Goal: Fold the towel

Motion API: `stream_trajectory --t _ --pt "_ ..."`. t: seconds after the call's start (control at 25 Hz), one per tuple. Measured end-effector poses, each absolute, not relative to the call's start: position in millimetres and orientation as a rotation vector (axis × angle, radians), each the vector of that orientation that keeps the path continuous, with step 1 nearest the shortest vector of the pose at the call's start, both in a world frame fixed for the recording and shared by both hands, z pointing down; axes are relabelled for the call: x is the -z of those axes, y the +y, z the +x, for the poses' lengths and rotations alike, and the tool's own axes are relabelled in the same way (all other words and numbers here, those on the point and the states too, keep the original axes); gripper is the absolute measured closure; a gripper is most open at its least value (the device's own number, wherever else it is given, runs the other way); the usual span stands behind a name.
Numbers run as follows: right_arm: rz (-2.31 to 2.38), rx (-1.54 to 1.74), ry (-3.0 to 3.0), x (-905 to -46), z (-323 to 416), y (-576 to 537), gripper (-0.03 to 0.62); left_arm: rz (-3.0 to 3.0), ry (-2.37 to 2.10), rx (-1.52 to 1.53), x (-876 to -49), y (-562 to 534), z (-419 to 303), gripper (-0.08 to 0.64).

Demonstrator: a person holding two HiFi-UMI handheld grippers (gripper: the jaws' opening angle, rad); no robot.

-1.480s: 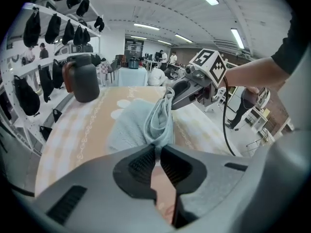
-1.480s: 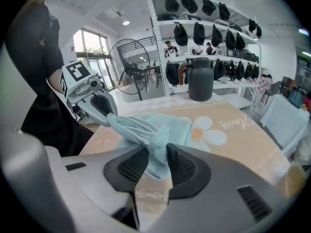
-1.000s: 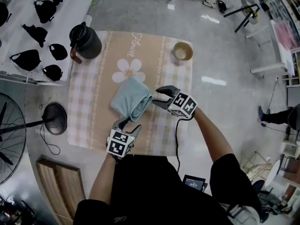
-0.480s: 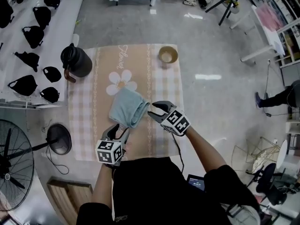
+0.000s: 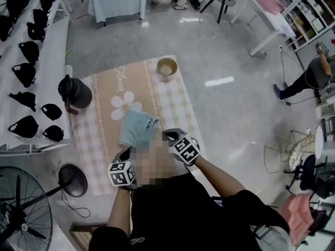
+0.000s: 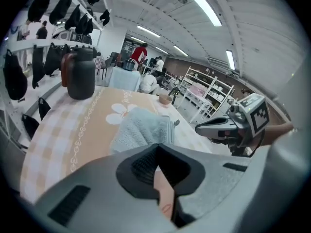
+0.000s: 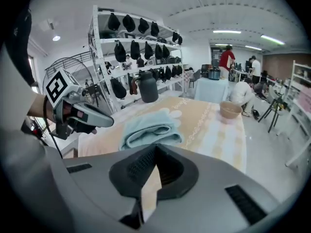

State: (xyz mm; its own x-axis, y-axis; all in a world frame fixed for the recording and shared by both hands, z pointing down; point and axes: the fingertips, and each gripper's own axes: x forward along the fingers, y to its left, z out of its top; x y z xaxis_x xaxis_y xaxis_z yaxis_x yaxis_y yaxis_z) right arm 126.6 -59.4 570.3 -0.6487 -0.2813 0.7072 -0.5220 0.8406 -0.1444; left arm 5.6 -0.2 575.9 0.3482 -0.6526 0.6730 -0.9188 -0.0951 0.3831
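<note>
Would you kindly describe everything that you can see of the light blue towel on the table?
The towel is pale blue-green, terry-looking cloth, folded into a thick, soft bundle with rounded folds and layered edges showing along one side. It lies flat on the checked tablecloth, bordering the white flower print on the person's side. Nothing lies on it.

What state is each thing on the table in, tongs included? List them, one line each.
towel: folded into a bundle, lying on the tablecloth, free of both tongs
left tongs: shut, empty
right tongs: shut, empty
jug: upright, lid on
bowl: upright, at the cloth's far corner
tablecloth: spread flat
</note>
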Motion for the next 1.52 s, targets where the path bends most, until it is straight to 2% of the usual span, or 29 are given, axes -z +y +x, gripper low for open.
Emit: stream_trajectory --t 0.32,0.56,0.88,1.16,1.36,1.52 --pt "0.705 -0.451 -2.326 -546.2 110.8 -37.1 0.589 1.839 -1.422 -0.439 -557.8 4.7 -6.2 0.555" --pt "0.856 -0.367 -2.405 -484.5 96.6 -43.9 0.589 1.978 -1.538 -0.327 -484.4 -8.9 -20.1 0.555" --pt "1.134 -0.140 -2.564 -354.9 78.7 -80.7 0.589 2.200 -1.766 -0.204 -366.1 -42.0 -48.7 0.555" --pt "1.176 0.056 -2.670 -276.1 71.1 -99.1 0.589 2.271 -1.887 -0.078 -291.9 -62.9 -53.5 0.557" --pt "1.167 0.167 -2.753 -246.9 74.6 -95.2 0.589 2.324 -1.961 0.020 -256.6 -54.7 -44.5 0.555" --pt "1.156 0.111 -2.739 -254.6 86.2 -91.1 0.589 2.300 -2.000 0.025 -256.0 -54.1 -43.1 0.555"
